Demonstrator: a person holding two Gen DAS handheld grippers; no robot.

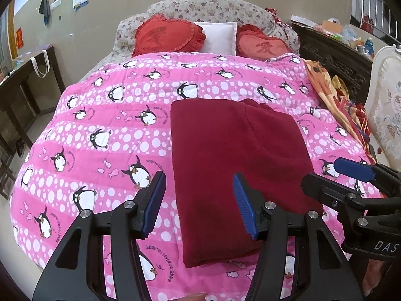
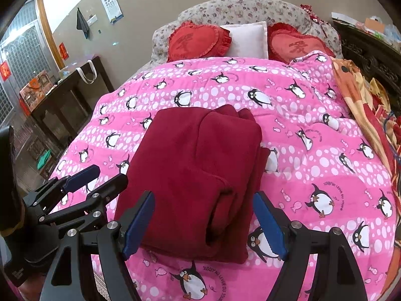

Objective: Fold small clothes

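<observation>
A dark red fleece garment point(image 1: 225, 165) lies folded in a long rectangle on the pink penguin quilt point(image 1: 100, 130). It also shows in the right wrist view point(image 2: 190, 175), with layered folds along its right side. My left gripper point(image 1: 199, 200) is open and empty, hovering over the garment's near left edge. My right gripper point(image 2: 204, 223) is open and empty above the garment's near end. The right gripper also shows at the right in the left wrist view point(image 1: 333, 173). The left gripper shows at the left in the right wrist view point(image 2: 100, 175).
Two red heart cushions point(image 1: 168, 36) and a white pillow point(image 1: 219, 37) lie at the headboard. An orange patterned blanket point(image 1: 333, 95) is bunched along the bed's right side. A dark side table point(image 1: 30, 75) stands left; a white chair point(image 1: 386, 100) stands right.
</observation>
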